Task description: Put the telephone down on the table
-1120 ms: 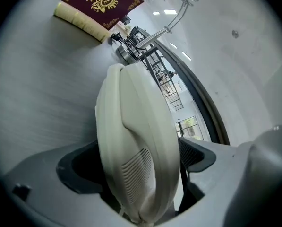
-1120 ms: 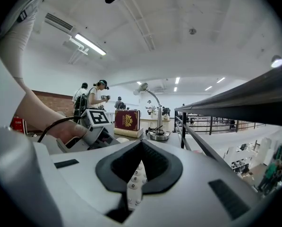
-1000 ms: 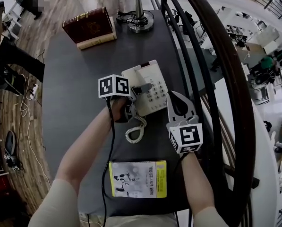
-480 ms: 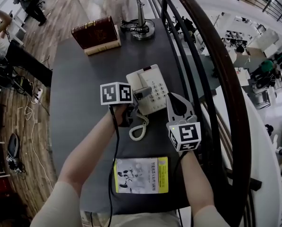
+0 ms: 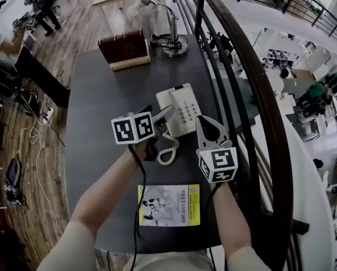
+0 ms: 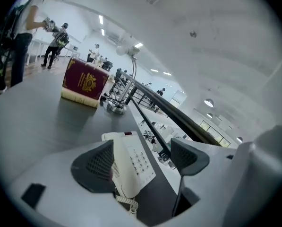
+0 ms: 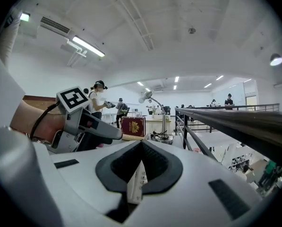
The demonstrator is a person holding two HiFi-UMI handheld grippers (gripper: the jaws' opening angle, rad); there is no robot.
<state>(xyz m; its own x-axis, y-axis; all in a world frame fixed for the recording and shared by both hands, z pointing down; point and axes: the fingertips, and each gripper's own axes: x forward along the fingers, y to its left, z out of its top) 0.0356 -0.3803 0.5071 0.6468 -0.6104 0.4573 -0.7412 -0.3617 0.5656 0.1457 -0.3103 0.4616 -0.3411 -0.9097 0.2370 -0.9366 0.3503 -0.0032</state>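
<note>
Head view | telephone (image 5: pixel 182 109) by table (image 5: pixel 95 112) edge | left hand-held gripper (image 5: pixel 160 115) closing, empty | right hand-held gripper (image 5: pixel 205 122) clenched

head view: steeply down on table (image 5: pixel 95 123) | 2 gripper views: low, near-level, close | shared: telephone (image 5: pixel 182 109)

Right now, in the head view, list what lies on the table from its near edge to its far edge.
booklet → cord → telephone → book
</note>
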